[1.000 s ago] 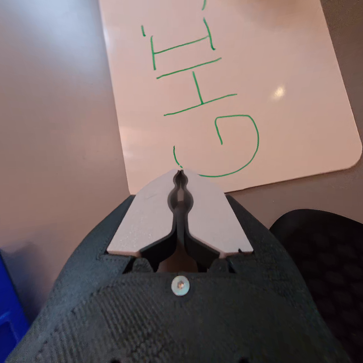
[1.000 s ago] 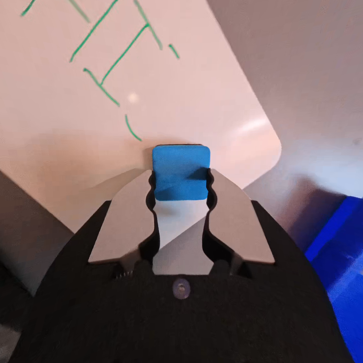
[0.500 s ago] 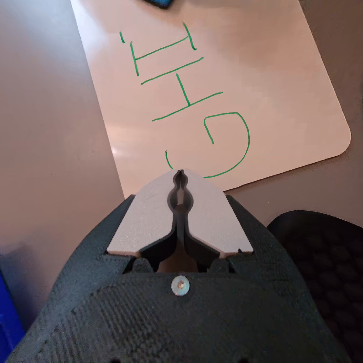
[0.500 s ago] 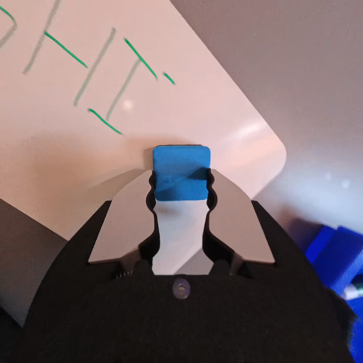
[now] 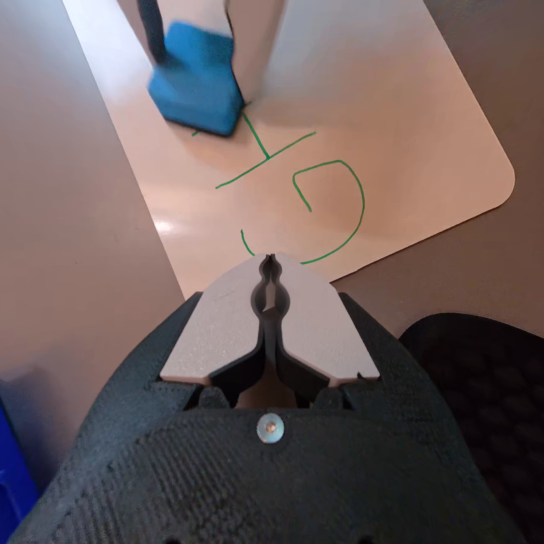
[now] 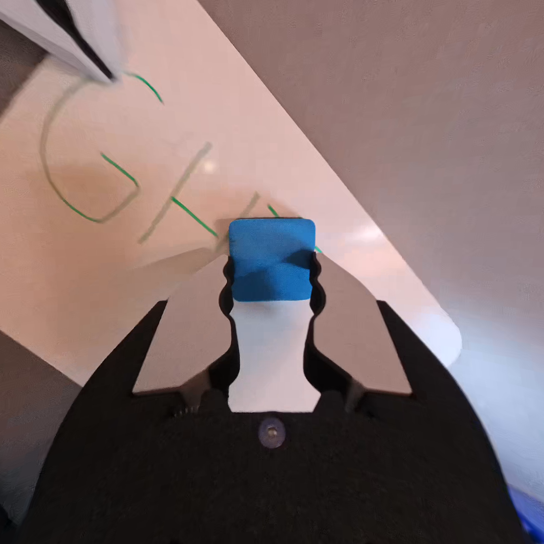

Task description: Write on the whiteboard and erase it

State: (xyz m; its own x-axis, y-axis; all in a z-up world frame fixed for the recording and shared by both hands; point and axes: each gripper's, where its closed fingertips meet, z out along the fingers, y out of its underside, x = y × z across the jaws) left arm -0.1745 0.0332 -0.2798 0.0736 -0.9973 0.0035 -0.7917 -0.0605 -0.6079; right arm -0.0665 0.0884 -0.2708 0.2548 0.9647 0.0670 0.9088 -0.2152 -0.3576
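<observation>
The whiteboard [image 5: 382, 123] lies flat on the tabletop [image 5: 67, 206], bearing green marker strokes [image 5: 332, 212]. The right hand-held gripper [image 6: 271, 259] clamps a blue eraser [image 6: 272, 259] and presses it onto the whiteboard at the far end of the writing. The left hand-held gripper [image 5: 271, 257] is closed on nothing, its tips at the whiteboard's near edge.

Risks: the whiteboard appears loose on the tabletop, so a hard stroke may drag it unless the left hand-held gripper pins it. The eraser is held only by its rear part, so it may tilt or slip and leave streaks. The sweep also heads toward the left hand-held gripper — a collision is possible.

Compared with a second ago, the eraser has travelled from the whiteboard's far blank margin into the writing; the farthest strokes are gone, and only the two nearest characters remain, one of them partly.
</observation>
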